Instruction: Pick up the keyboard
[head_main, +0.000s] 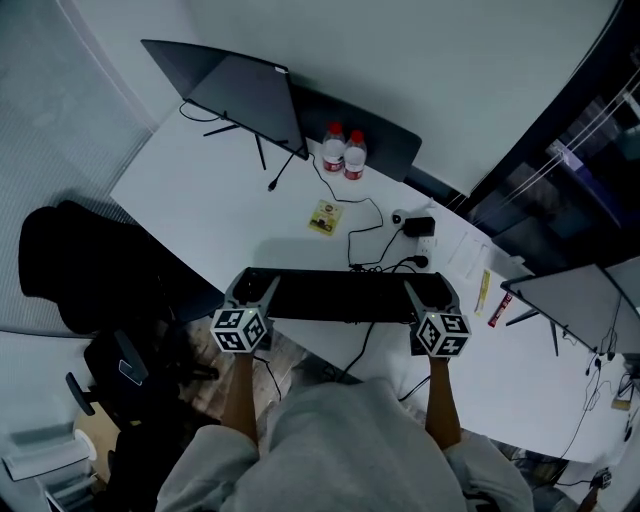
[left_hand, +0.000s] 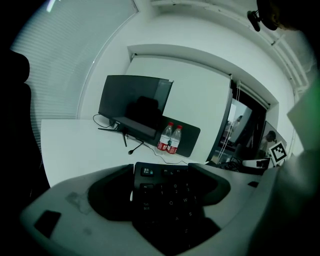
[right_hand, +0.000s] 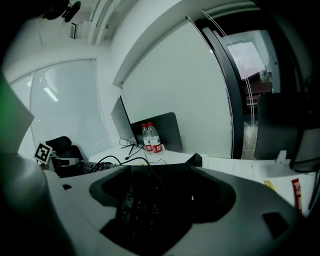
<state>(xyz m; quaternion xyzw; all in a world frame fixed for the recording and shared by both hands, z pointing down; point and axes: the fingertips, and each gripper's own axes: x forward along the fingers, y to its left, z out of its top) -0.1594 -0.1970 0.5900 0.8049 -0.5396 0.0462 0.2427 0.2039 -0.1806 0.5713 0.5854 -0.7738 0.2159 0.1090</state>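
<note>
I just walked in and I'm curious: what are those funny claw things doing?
A person holds a two-jaw gripper in each hand. The left gripper grips the Esc end of a black keyboard, and the right gripper grips the other end. The keyboard is at the near edge of the white desk, held between both. I can't tell for sure whether it is off the desk. Two water bottles and a monitor stand farther back.

black keyboard, white table, red-capped bottles

Dim, bluish light; fisheye bending and dark corners in both gripper views; keyboard murky in shadow.
</note>
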